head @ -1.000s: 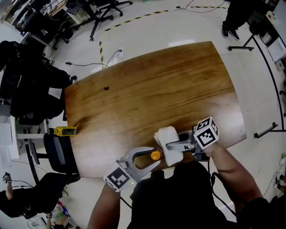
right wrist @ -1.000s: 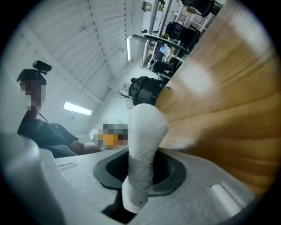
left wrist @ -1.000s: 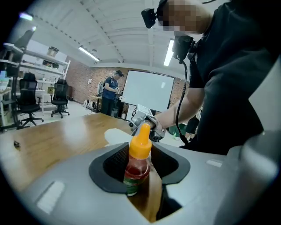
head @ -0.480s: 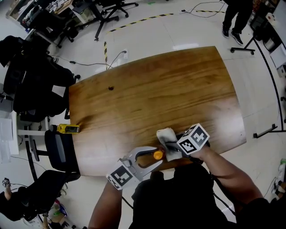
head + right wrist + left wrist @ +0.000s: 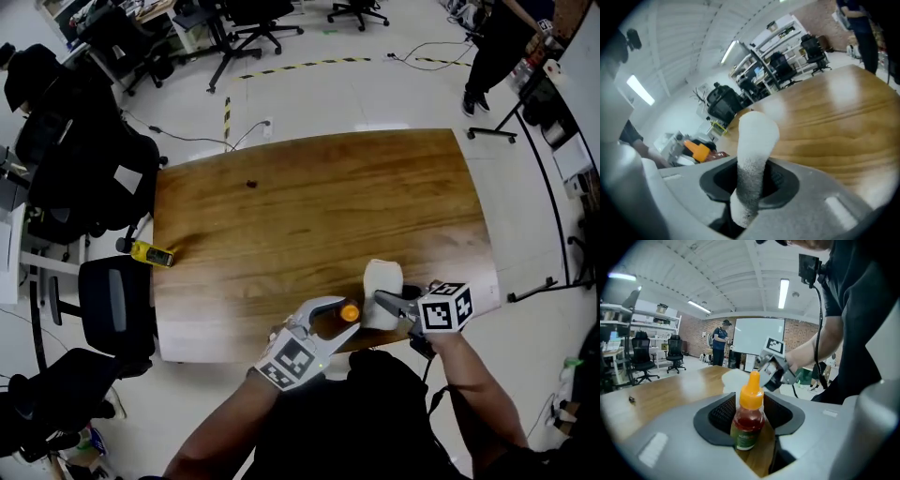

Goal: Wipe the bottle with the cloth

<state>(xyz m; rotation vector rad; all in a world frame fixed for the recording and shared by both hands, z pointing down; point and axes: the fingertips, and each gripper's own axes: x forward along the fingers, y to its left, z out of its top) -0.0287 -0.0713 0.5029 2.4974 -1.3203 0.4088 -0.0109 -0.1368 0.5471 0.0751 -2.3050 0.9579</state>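
A small bottle [image 5: 749, 420] of red sauce with an orange cap [image 5: 350, 311] stands upright near the front edge of the wooden table [image 5: 328, 206]. My left gripper [image 5: 346, 318] reaches around it. Its jaws have just been opening, and the bottle stands between the pads with a thin gap on its right side. My right gripper [image 5: 385, 302] is shut on a folded white cloth [image 5: 382, 286], which sticks up between its jaws [image 5: 752, 154]. The cloth sits just right of the cap, a little apart from it. In the right gripper view the bottle [image 5: 701, 151] lies off to the left.
Black office chairs [image 5: 112, 300] crowd the floor left of the table. A yellow tool [image 5: 150, 252] rests beside them. A small dark speck [image 5: 251, 184] marks the far tabletop. A person [image 5: 492, 47] stands at the far right. My own body is at the near edge.
The cloth lay against the bottle's cap half a second ago and now sits to its right, as the right gripper swung outward. The left gripper's jaws stand wider.
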